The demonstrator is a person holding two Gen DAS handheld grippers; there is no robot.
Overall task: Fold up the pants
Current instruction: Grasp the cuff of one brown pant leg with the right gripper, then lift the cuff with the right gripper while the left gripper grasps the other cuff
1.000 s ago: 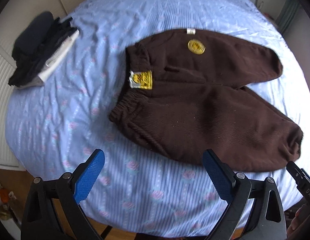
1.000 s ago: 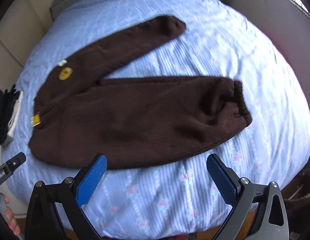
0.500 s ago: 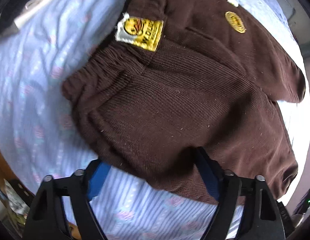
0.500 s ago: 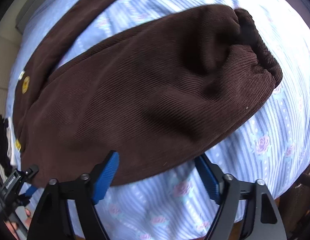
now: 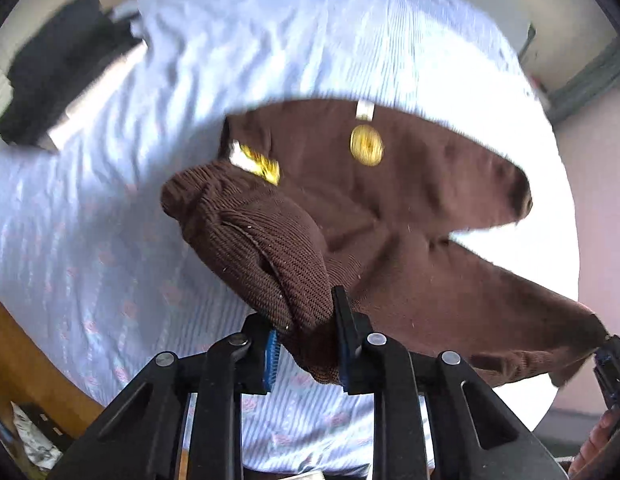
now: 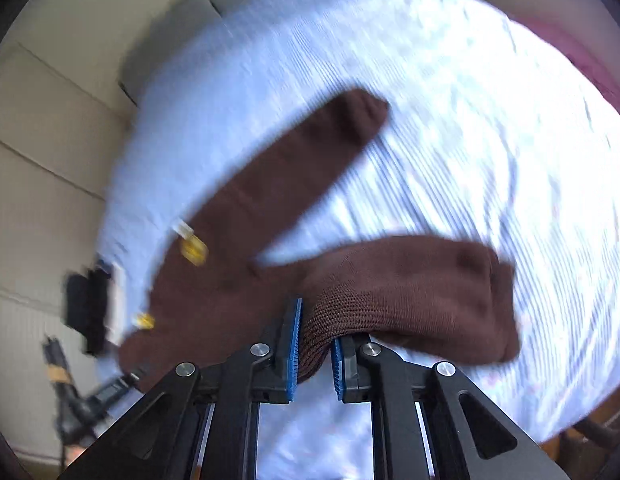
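Note:
Brown knit pants [image 5: 390,216] lie on a light blue striped sheet [image 5: 269,40], with a yellow label [image 5: 261,164] at the waistband and a round yellow badge [image 5: 366,146]. My left gripper [image 5: 305,344] is shut on the near edge of the pants by the waistband and holds it lifted off the sheet. My right gripper [image 6: 314,344] is shut on the near edge of the nearer leg of the pants [image 6: 410,280] and holds it raised. The far leg [image 6: 310,160] lies flat on the sheet [image 6: 470,100]. Both views are blurred by motion.
A dark pile of clothing with a white strip [image 5: 61,80] lies at the sheet's far left; it also shows in the right wrist view [image 6: 89,304]. Beige wall panels [image 6: 37,160] stand behind. The right gripper's body [image 5: 614,364] shows at the left view's right edge.
Both grippers have gone from open above the pants to shut on the near edge. The gripped edge has lifted off the sheet, and both cameras pulled back up.

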